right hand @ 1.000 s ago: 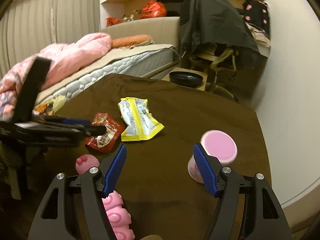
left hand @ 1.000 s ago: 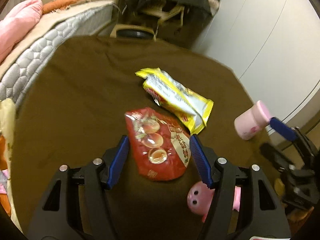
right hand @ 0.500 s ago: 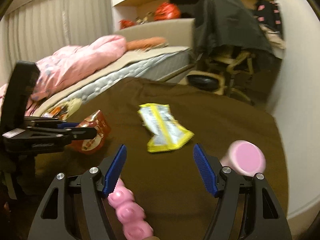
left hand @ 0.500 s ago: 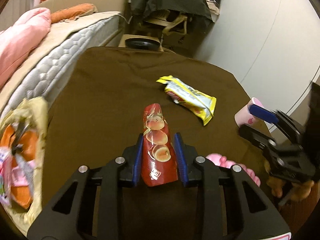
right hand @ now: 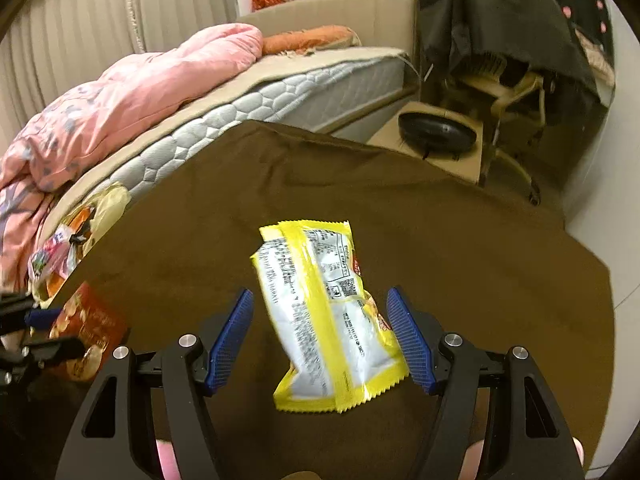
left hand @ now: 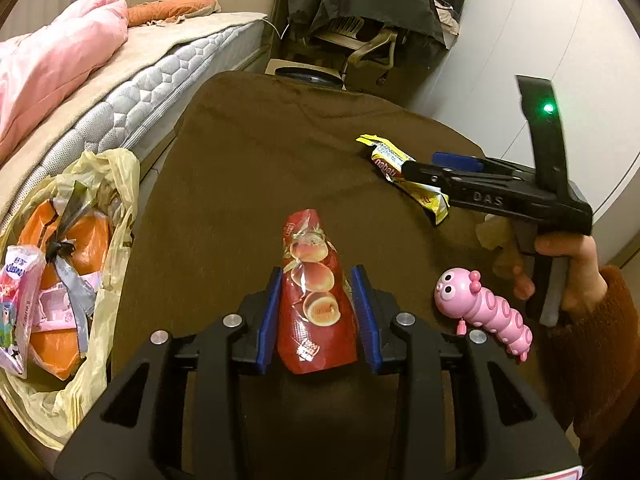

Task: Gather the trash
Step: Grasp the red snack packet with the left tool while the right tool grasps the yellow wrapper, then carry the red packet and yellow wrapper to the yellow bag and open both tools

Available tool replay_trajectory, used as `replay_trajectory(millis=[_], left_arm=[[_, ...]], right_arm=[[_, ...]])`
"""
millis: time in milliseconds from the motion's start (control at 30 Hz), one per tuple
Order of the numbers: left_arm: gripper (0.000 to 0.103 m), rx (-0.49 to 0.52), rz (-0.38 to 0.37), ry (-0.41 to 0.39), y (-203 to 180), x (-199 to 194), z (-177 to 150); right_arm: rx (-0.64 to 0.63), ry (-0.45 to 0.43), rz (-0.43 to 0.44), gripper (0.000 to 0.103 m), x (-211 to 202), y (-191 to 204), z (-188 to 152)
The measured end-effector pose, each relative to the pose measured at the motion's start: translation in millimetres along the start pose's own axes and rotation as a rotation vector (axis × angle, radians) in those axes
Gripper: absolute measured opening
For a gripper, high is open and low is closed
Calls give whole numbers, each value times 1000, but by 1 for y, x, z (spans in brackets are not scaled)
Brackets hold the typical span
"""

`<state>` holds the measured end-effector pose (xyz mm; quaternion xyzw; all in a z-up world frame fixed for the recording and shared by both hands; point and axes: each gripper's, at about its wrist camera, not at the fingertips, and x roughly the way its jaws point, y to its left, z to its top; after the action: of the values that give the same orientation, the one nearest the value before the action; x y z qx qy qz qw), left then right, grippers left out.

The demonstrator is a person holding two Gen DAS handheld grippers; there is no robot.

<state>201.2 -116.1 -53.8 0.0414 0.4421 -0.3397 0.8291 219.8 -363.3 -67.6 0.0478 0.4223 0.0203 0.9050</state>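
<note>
My left gripper (left hand: 317, 280) holds a red snack wrapper (left hand: 316, 300) pinched upright between its blue pads, above the brown table cloth (left hand: 260, 160); its jaws are opening slightly. In the right wrist view that red wrapper (right hand: 92, 328) shows at the left edge. My right gripper (right hand: 320, 300) is open and straddles a yellow and silver wrapper (right hand: 320, 312) lying flat on the cloth, its pads apart from it. The left wrist view shows the right gripper (left hand: 420, 162) over the yellow wrapper (left hand: 384, 156). A yellowish plastic trash bag (left hand: 116, 216) with rubbish hangs at the table's left edge.
A pink caterpillar toy (left hand: 480, 308) lies on the cloth near the person's hand (left hand: 568, 268). A bed with a grey mattress (left hand: 120, 100) and pink duvet runs along the left. Beyond the far edge are a black round device (right hand: 438, 132) and a draped chair.
The left gripper closed on the red wrapper, lifted it and carried it left, bringing the trash bag into view. The right gripper swung left from the pink cup to straddle the yellow wrapper.
</note>
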Motion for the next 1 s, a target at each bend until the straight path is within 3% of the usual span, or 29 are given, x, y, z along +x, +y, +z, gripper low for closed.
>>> replay_trajectory(millis=[233,333,400,500,600,900,1000], left_arm=[[36,-9,-13,8,0,2,-4],[36,-15,-18,8,-1,2,-5],[36,-18,-20,8,-1,1,-5],[36,-23,-25,9,-1,-1,-6],[36,-24,-24,1,0,-4,-6],[36,4,-42,-3,-6,-14,-12],[48,51,-30,12,-15,-9,-17]], right_arm=[[-5,46,42,65,6,1,-10],[-10,44,61,60,2,4,-16],[-13,32,61,52,-3,5,-19],[-14,15,58,31,-15,7,-19],[-25,16,44,26,-25,11,-20],[-19,-32,29,24,-69,17,-34],[-11,-59,21,24,-87,19,-44]])
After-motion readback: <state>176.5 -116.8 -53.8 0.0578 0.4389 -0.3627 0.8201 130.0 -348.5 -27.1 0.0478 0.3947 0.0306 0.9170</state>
